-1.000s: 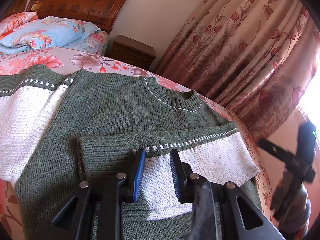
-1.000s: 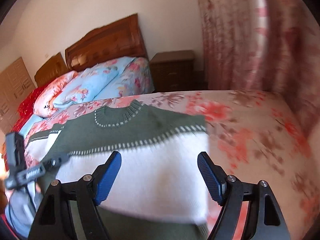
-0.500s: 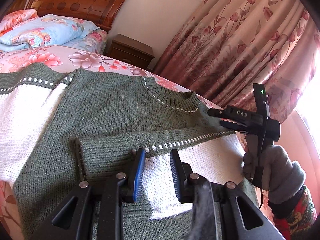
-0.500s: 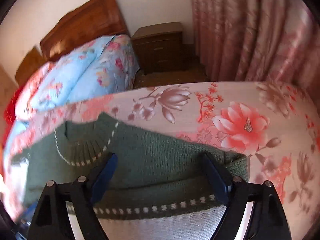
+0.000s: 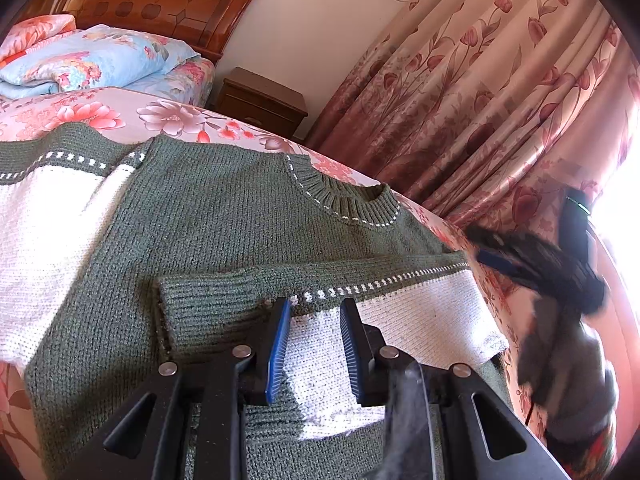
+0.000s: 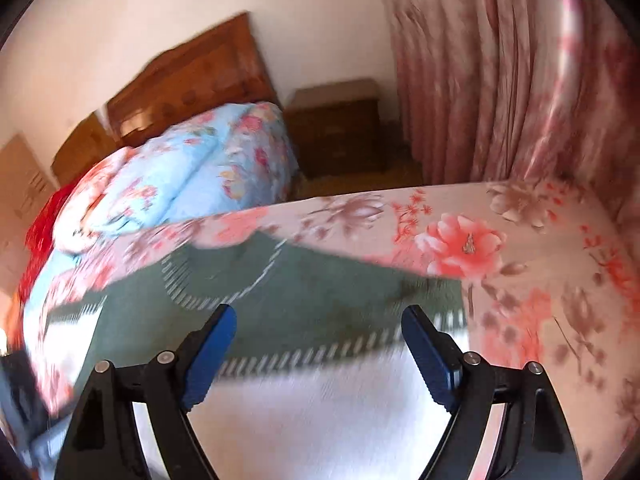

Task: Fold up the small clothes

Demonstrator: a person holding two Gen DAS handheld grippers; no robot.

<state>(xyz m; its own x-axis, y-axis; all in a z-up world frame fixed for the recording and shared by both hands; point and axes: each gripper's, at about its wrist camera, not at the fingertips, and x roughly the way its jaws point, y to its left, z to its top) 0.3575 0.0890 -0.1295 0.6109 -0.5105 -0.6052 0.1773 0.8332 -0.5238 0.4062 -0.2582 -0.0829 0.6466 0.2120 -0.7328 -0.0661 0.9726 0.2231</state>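
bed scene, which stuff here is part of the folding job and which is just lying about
Job:
green and white sweater
folded-over sleeve
left gripper
right gripper

Lying about:
blue floral quilt
nightstand
curtain
headboard

We see a plain cream-white wall (image 5: 320, 24) behind a carved reddish-brown wooden headboard (image 5: 160, 0), and beside the bed stands a low dark-brown wooden nightstand (image 5: 262, 102). Long pink curtains printed with dark red tulips (image 5: 500, 92) hang along the right side, and we notice strong daylight (image 5: 618, 216) breaking in at their far right edge. The bed is covered by a pink sheet with large coral flowers (image 6: 532, 264), and at its head lies a pale blue floral quilt, folded (image 5: 92, 60). In the blurred right wrist view we make out a strip of brownish floor (image 6: 360, 184) before the nightstand
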